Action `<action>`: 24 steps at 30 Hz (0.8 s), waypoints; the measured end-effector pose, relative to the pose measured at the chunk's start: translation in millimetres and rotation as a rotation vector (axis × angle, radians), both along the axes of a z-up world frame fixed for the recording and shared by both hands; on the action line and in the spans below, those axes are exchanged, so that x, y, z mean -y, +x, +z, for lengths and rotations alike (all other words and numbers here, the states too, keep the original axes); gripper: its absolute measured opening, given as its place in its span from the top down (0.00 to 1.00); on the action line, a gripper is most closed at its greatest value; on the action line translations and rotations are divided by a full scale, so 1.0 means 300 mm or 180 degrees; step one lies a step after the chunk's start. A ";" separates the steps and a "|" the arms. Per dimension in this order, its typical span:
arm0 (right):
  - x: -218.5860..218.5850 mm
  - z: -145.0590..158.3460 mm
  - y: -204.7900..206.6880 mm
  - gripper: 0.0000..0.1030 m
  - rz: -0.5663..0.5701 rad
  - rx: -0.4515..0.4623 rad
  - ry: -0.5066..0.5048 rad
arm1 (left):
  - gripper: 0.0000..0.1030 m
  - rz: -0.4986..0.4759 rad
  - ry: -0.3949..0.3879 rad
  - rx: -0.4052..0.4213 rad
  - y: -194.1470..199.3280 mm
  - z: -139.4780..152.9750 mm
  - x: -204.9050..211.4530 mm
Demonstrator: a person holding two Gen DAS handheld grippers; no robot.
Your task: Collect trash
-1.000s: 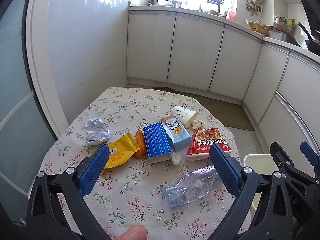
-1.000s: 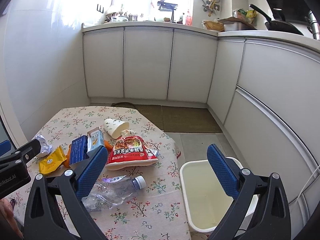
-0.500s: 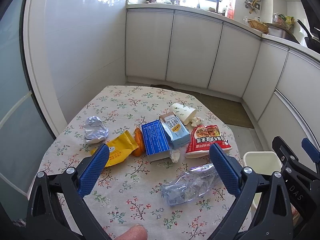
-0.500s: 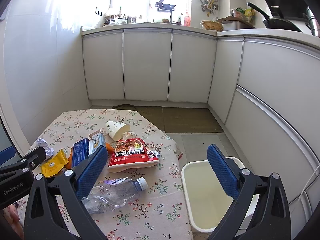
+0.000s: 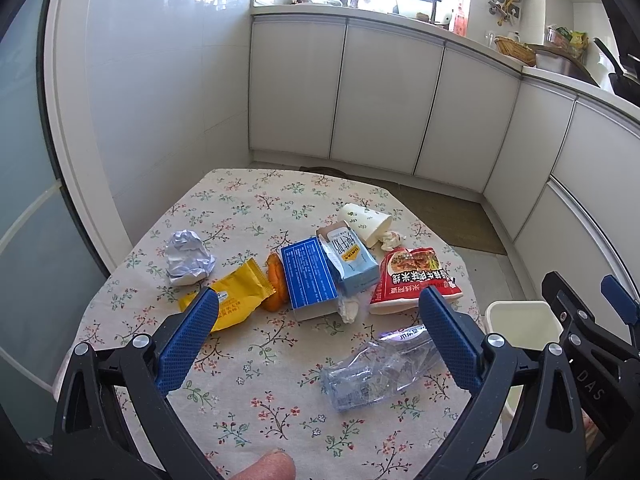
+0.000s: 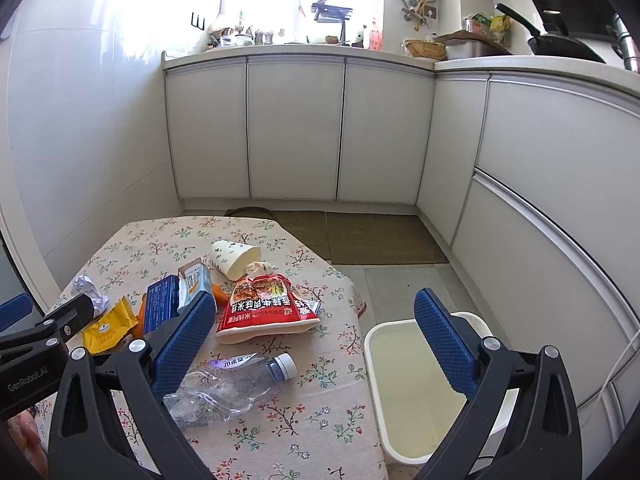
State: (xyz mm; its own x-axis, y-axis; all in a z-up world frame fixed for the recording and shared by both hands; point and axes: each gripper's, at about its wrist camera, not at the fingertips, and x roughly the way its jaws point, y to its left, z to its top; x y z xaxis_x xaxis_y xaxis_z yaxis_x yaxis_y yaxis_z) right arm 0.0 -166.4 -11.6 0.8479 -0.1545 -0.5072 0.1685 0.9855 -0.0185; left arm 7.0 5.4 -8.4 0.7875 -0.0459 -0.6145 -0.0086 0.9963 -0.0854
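Both grippers, left [image 5: 316, 334] and right [image 6: 314, 334], jaws wide apart and empty above the desk [image 5: 260, 412]; crushed plastic bottle [image 5: 376, 372] nearest, beside the bin [image 6: 416, 396]: probably light, springy, slippery, best pinched across the flattened middle.

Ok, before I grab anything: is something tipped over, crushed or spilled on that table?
The paper cup lies tipped on its side at the far edge of the litter, a crumpled tissue at its mouth. The plastic bottle nearest the claws is crushed flat, cap on. No liquid spill shows on the tablecloth.
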 end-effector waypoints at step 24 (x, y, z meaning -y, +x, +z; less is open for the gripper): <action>-0.002 -0.006 0.004 0.06 0.0011 -0.0053 -0.0013 | 0.07 0.0006 0.0060 -0.0063 0.005 -0.020 -0.003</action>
State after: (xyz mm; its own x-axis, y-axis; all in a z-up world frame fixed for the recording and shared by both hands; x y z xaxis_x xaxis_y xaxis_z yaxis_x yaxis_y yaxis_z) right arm 1.1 -165.8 -13.5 0.8399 -0.1536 -0.5205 0.1647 0.9860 -0.0252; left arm 8.5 6.2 -14.3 0.7753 -0.0327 -0.6308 -0.0120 0.9977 -0.0665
